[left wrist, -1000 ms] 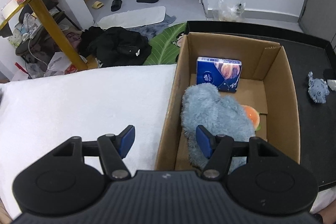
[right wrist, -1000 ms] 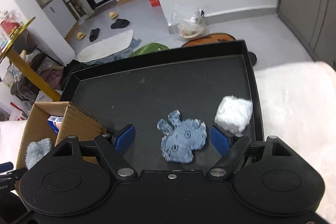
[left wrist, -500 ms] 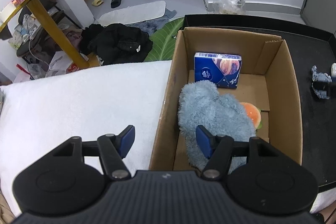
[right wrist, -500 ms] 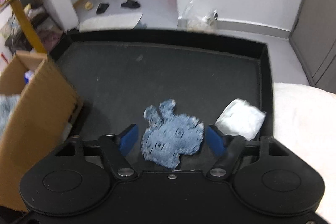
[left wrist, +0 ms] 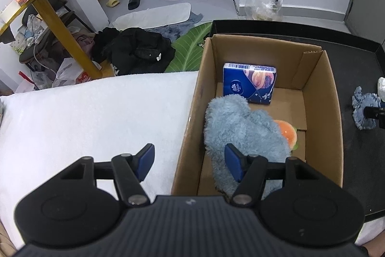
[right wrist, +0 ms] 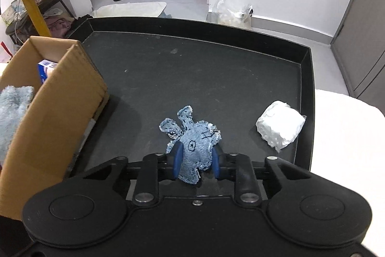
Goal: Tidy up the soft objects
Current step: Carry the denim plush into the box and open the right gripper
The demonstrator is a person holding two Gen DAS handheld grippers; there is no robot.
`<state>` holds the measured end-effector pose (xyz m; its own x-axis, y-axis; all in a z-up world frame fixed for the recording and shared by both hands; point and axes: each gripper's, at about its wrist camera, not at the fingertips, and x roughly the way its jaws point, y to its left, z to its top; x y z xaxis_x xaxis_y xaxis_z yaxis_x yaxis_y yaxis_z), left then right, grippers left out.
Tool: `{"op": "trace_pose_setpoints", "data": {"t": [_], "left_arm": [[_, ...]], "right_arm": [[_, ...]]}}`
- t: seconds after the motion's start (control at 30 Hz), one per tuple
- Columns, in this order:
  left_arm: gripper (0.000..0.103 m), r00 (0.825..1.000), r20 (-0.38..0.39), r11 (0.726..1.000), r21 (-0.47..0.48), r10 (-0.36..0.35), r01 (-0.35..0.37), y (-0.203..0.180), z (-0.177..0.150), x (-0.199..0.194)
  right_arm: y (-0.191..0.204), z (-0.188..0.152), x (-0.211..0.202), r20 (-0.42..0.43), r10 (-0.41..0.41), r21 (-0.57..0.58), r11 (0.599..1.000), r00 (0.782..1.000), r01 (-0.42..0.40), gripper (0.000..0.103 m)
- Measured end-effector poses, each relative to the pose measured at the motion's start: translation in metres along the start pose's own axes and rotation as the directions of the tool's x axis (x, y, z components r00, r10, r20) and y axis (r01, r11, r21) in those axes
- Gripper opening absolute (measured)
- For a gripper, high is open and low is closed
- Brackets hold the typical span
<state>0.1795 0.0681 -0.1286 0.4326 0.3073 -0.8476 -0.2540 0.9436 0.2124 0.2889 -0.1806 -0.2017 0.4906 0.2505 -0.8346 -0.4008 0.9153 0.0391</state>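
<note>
A small blue denim animal toy (right wrist: pixel 197 143) lies on the black tray (right wrist: pixel 192 69). My right gripper (right wrist: pixel 196 160) is closing on it, and both blue pads press its sides so the cloth bunches up. A white wrapped bundle (right wrist: pixel 280 125) rests just right of it. The left wrist view also catches the denim toy (left wrist: pixel 363 110) at its right edge. My left gripper (left wrist: pixel 189 157) stands open above the left wall of the cardboard box (left wrist: pixel 320 93), holding nothing. Inside the box lie a fluffy blue plush (left wrist: pixel 240 127), a blue tissue pack (left wrist: pixel 249 82) and an orange toy (left wrist: pixel 287 133).
The cardboard box (right wrist: pixel 55 98) sits at the tray's left end, close to the denim toy. A white towel-covered surface (left wrist: pixel 96 112) spreads left of the box. Raised tray rims run along the far and right sides. Beyond are a floor with slippers and a yellow-legged table.
My right gripper has rolled, shifted toward the denim toy and closed its pads onto it, crumpling it. The left gripper and the box contents have stayed put.
</note>
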Motion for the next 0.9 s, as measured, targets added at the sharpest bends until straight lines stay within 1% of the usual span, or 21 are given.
{"op": "trace_pose_setpoints", "data": {"t": [0.2, 0.27, 0.43, 0.63, 0.9], "left_arm": [[0.063, 1.000, 0.025, 1.000, -0.011, -0.019, 0.019, 0.004, -0.003, -0.006], [0.063, 0.999, 0.031, 0.999, -0.018, -0.029, 0.029, 0.006, -0.003, -0.007], [0.063, 0.997, 0.045, 0.998, -0.040, -0.056, 0.057, 0.012, -0.005, -0.010], [0.063, 0.994, 0.058, 0.993, -0.071, -0.090, 0.094, 0.020, -0.007, -0.012], [0.063, 0.989, 0.084, 0.986, -0.099, -0.125, 0.133, 0.027, -0.009, -0.015]], "right_arm": [[0.003, -0.002, -0.010, 0.004, -0.002, 0.000, 1.000, 1.000, 0.002, 0.015], [0.003, -0.001, -0.016, 0.010, -0.002, 0.006, 1.000, 1.000, 0.002, 0.013], [0.006, 0.005, -0.032, 0.030, -0.014, 0.006, 1.000, 0.999, 0.014, 0.012], [0.011, 0.013, -0.053, 0.068, -0.005, 0.030, 1.000, 0.998, 0.003, 0.012], [0.033, 0.024, -0.075, 0.114, 0.009, 0.006, 1.000, 0.993, -0.010, 0.012]]}}
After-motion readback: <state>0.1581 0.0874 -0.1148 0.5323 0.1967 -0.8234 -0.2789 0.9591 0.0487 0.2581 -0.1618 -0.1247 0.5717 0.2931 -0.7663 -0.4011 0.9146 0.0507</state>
